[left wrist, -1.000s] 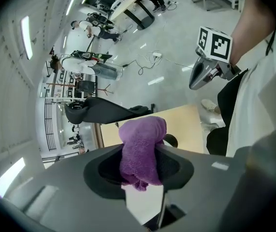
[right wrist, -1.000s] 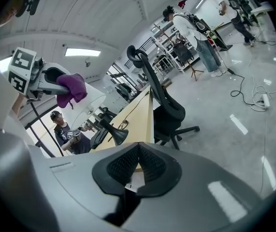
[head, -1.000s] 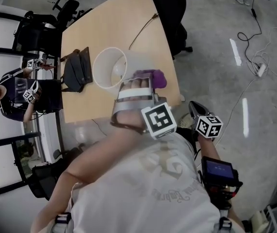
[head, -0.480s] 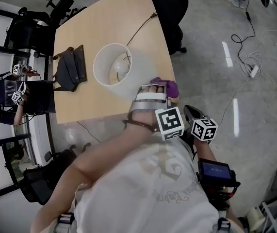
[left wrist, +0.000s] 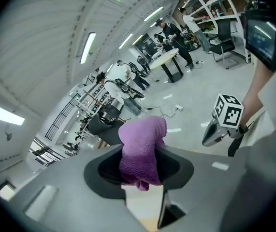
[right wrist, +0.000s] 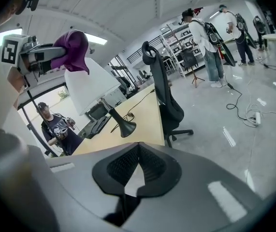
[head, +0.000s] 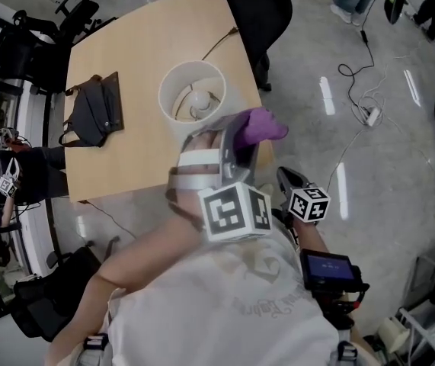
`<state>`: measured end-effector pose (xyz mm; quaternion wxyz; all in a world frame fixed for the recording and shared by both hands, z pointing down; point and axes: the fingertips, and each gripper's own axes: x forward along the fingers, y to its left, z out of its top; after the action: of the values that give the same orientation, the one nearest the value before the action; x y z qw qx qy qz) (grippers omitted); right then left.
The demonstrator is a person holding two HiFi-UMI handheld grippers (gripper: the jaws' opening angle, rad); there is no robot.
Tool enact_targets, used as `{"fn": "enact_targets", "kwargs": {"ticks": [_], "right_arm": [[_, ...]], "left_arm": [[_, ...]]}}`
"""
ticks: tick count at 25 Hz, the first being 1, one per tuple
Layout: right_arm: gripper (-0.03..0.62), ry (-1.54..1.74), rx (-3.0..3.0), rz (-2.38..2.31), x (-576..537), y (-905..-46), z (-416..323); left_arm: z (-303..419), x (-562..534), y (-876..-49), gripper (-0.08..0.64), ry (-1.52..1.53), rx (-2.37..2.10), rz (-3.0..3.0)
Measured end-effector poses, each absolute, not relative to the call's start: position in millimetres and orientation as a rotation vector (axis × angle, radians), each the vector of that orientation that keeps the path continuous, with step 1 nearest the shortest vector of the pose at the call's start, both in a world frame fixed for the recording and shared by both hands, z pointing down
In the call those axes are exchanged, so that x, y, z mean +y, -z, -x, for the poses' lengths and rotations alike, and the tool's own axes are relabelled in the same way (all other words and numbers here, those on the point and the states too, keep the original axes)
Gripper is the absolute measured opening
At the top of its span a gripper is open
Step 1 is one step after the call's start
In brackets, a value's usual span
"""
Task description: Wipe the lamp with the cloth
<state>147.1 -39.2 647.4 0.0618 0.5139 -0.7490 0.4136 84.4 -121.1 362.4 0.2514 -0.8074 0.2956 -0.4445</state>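
The left gripper point(left wrist: 140, 174) has its fingers clamped on a bunched purple cloth point(left wrist: 142, 139), held at the upper rim of the white lamp point(head: 193, 90). The lamp stands on the wooden table point(head: 133, 52) near the edge that faces the black office chair point(head: 259, 6). From the right gripper view the cloth appears to sit against the top of the shade, though contact cannot be confirmed. The right gripper point(right wrist: 137, 151) hangs back, well apart from the lamp, its fingers pressed together on nothing. A black bag point(head: 91, 113) lies on the table beside the lamp.

The risk now is the shade itself. It looks light and sits on a slim stem, so a firm sideways push from the cloth could rock or topple the lamp, with no second gripper steadying the base. A loose hold on the wad could also let it slip, leaving hard fingers to scrape the shade.
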Motion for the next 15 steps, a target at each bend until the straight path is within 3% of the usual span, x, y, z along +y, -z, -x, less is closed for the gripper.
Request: {"fn": "enact_targets", "kwargs": {"ticks": [15], "right_arm": [[0.012, -1.199, -2.107, -1.757, 40, -615, -122]], "left_arm": [[-63, -132, -401, 0.155, 1.132, 0.825, 2.162]]}}
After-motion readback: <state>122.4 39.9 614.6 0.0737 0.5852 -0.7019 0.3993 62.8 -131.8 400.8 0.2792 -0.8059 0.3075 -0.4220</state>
